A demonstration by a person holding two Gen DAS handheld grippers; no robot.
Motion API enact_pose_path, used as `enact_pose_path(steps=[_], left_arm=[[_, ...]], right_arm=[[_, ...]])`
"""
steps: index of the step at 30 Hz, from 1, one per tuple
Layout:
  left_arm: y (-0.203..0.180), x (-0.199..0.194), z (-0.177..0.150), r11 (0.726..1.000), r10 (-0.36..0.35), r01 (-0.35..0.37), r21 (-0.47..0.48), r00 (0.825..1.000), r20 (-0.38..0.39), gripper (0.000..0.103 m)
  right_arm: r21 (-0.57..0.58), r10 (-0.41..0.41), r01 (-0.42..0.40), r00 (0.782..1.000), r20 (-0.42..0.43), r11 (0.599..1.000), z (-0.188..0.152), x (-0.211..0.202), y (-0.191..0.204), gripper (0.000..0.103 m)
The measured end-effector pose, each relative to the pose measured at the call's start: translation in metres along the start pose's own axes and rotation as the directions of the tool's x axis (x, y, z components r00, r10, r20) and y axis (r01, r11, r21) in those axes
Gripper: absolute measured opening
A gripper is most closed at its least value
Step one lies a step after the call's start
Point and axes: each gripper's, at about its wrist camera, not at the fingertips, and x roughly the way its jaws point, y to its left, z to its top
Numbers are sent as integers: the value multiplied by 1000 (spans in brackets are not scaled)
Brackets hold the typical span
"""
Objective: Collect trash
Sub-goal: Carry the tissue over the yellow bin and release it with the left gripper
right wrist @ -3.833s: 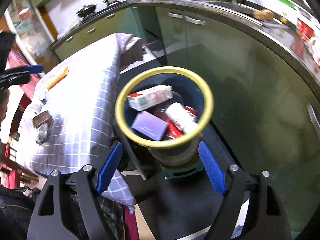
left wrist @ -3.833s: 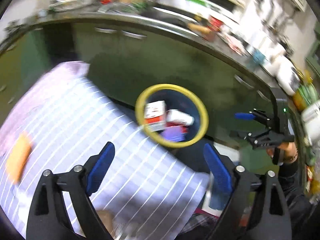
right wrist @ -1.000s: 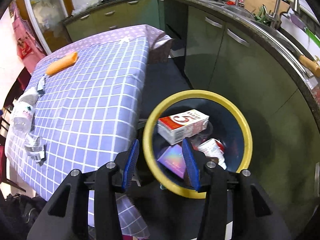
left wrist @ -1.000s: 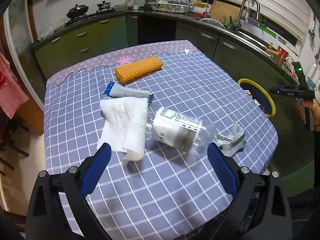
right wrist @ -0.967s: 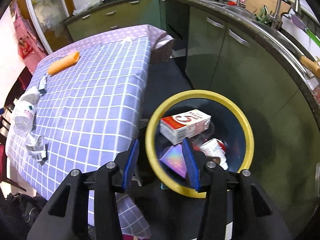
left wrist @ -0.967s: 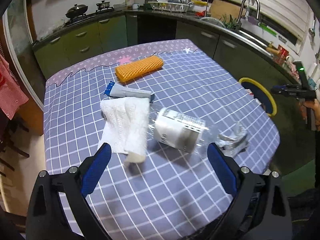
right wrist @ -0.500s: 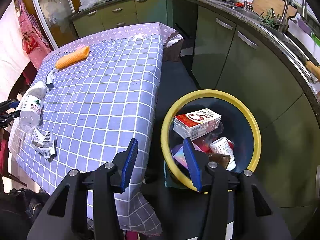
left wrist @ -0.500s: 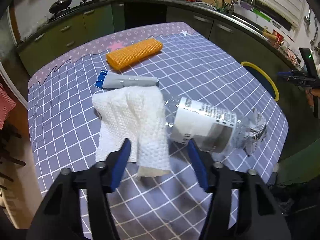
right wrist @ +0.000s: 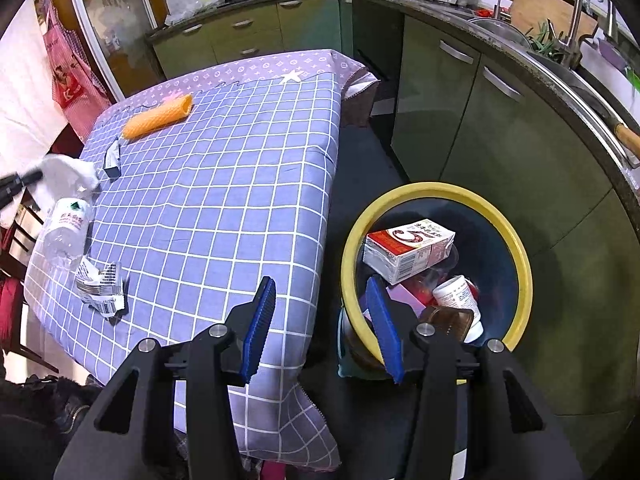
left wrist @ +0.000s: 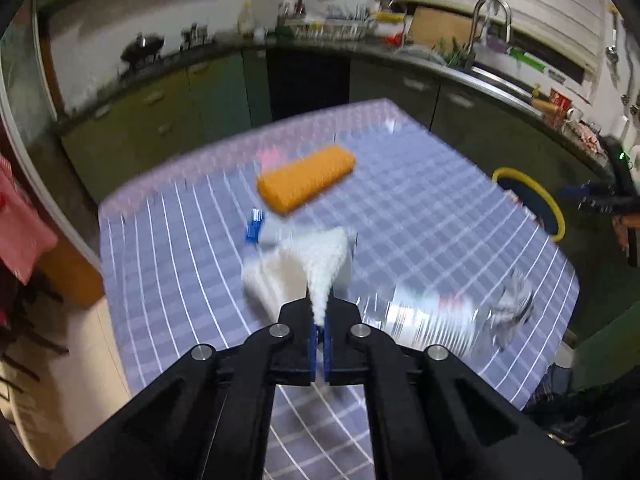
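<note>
One paper towel [left wrist: 320, 264] is pinched in the left gripper [left wrist: 319, 334], lifting off – next, carry it to the bin [left wrist: 554, 216] far right; right gripper [right wrist: 324, 320] half-open, empty

left gripper [left wrist: 319, 322]: black angular plastic arms are carrying silver round screw heads, two to a side; thin blue pads are lining the inner faces of the fingers.
right gripper [right wrist: 320, 322]: the same black frame is showing four silver screws; its long blue pads [right wrist: 259, 326] are showing fine ribbing along their edges.
right gripper from the left wrist view [left wrist: 592, 196]: blue tips are showing on a black body, with a small green light glowing above it.
</note>
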Motion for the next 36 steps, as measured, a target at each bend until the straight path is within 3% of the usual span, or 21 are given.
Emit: enact_pose_path(steps=[4, 10, 19, 23, 29, 36], left_arm=[[-7, -12, 36, 998, 27, -30, 54, 998, 51, 2], [-25, -7, 87, 995, -22, 11, 102, 994, 104, 2], [-60, 49, 115, 986, -148, 137, 95, 980, 132, 2], [-92, 58, 129, 973, -186, 166, 163, 976, 114, 2], [-176, 54, 163, 907, -257, 213, 364, 963, 77, 2], [-307, 69, 188, 769, -395, 344, 539, 918, -23, 2]], right_arm=[[17, 14, -14, 1000, 12, 1000, -7, -2, -4, 48], [48, 23, -26, 999, 45, 999, -20, -15, -15, 48], [92, -11, 5, 998, 66, 996, -38, -39, -34, 48], [115, -39, 29, 995, 91, 993, -43, -56, -43, 48], [165, -78, 56, 988, 130, 985, -60, -83, -59, 48], [235, -101, 65, 985, 143, 970, -91, -100, -85, 48]])
